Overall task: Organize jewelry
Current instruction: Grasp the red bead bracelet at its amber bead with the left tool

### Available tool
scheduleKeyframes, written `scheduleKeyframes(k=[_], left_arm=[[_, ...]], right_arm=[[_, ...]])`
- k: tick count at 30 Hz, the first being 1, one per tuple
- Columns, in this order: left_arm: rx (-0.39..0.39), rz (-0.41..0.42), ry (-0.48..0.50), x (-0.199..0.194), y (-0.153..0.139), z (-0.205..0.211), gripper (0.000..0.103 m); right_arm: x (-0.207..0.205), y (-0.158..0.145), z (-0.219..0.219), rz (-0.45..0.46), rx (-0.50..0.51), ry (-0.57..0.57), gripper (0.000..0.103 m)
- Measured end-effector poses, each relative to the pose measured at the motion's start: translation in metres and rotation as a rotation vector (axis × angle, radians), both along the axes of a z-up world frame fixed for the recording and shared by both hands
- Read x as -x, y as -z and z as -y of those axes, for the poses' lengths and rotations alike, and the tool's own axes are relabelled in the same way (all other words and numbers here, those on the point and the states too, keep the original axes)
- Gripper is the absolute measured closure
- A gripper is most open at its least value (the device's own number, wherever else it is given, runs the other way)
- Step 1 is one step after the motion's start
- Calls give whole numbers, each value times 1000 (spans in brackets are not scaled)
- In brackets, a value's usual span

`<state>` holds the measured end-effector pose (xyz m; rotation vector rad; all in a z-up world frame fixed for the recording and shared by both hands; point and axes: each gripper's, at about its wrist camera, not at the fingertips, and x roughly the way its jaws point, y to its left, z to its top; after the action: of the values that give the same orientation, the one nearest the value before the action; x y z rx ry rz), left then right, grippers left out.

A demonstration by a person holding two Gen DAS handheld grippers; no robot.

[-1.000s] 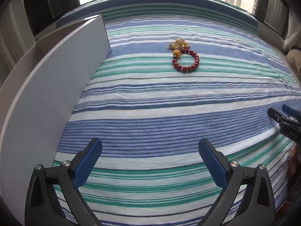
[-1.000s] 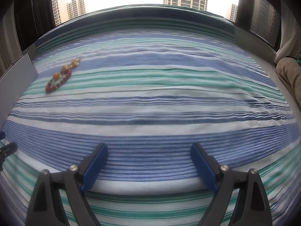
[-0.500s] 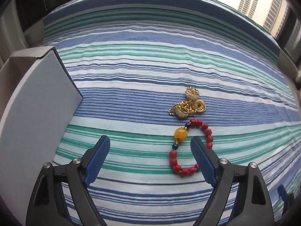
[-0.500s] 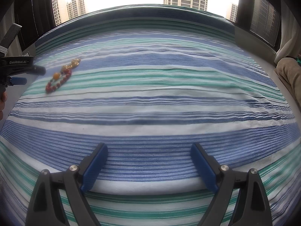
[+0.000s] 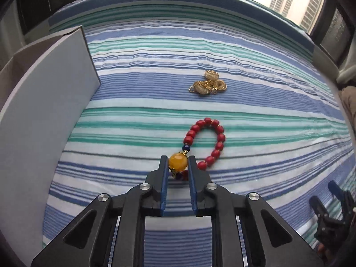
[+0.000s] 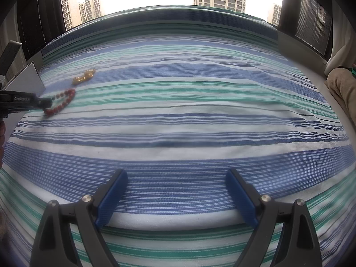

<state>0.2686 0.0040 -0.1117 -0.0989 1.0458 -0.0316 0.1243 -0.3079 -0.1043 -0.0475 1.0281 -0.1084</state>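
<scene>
A red bead bracelet (image 5: 213, 140) with a large amber bead (image 5: 177, 161) lies on the striped cloth (image 5: 267, 102). My left gripper (image 5: 177, 163) is shut on the amber bead, with the rest of the bracelet stretched out ahead on the cloth. A pile of gold jewelry (image 5: 208, 83) lies just beyond it. In the right wrist view the bracelet (image 6: 61, 104) and gold pile (image 6: 84, 77) show far left, with the left gripper (image 6: 45, 103) at the bracelet. My right gripper (image 6: 175, 197) is open and empty over the cloth, far from the jewelry.
A grey cardboard box (image 5: 44, 102) stands at the left, its wall next to the jewelry; its corner shows in the right wrist view (image 6: 26, 80). The right gripper (image 5: 329, 202) shows at the lower right of the left view. A window runs along the bed's far edge.
My left gripper moved forward to the bracelet and shut on its amber bead. The bracelet has been pulled into a longer loop. The right gripper has not moved.
</scene>
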Motion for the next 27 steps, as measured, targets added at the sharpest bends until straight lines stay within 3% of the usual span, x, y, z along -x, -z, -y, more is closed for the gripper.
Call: scheduleKeyframes(k=[7, 13, 15, 18, 27], left_arm=[[-66, 27, -81, 81, 1, -28, 87], [-101, 35, -117, 81, 6, -41, 85], [-102, 32, -119, 75, 2, -43, 78], [-101, 21, -122, 73, 6, -44, 77], [20, 16, -129, 76, 6, -60, 63]], right_arm=[[0, 0, 0, 0, 1, 0, 11], [0, 0, 0, 0, 0, -1, 11], [0, 0, 0, 0, 0, -1, 11], [0, 0, 0, 0, 0, -1, 11], [0, 0, 0, -1, 1, -1, 11]])
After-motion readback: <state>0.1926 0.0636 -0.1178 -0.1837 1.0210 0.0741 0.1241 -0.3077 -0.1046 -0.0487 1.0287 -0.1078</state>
